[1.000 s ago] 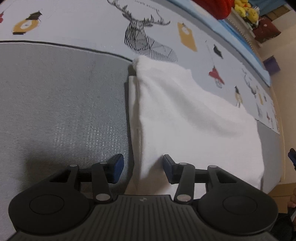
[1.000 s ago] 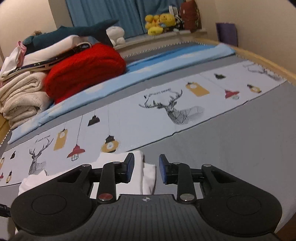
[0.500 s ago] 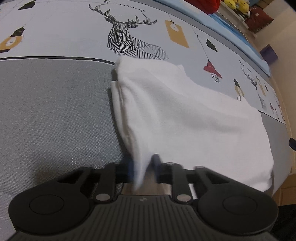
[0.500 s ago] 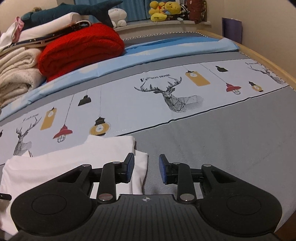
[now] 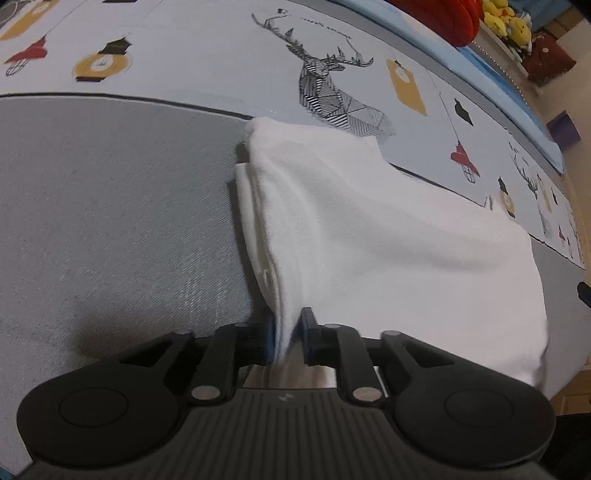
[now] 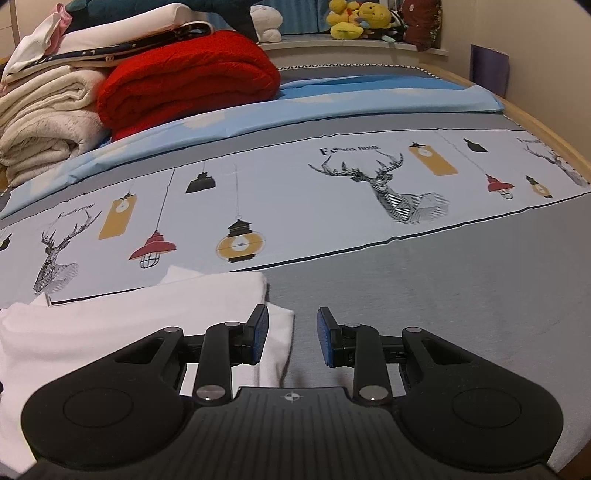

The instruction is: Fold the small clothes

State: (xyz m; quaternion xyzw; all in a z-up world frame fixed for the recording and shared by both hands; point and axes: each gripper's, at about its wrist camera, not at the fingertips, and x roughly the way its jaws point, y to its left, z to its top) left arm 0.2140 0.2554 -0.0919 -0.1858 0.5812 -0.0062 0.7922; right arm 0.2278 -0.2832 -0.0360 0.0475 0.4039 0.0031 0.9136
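A folded white garment [image 5: 388,236] lies on the grey part of the bedsheet [image 5: 110,221]. My left gripper [image 5: 287,338] is shut on the garment's near edge, and the cloth rises into the jaws in a pinched ridge. In the right wrist view the same white garment [image 6: 147,317] lies at the lower left. My right gripper [image 6: 291,334] is open and empty, its left finger over the garment's right corner, its right finger over bare grey sheet.
The sheet has a pale printed band with deer and lamps [image 6: 388,192]. A red blanket [image 6: 184,85] and a pile of cream towels [image 6: 44,122] sit at the back left. Plush toys [image 6: 354,18] line the sill. The wooden bed edge [image 6: 546,129] runs along the right.
My left gripper has closed on the garment's near edge and lifted it slightly. My right gripper has stayed open and has drawn back, so more of the bed shows.
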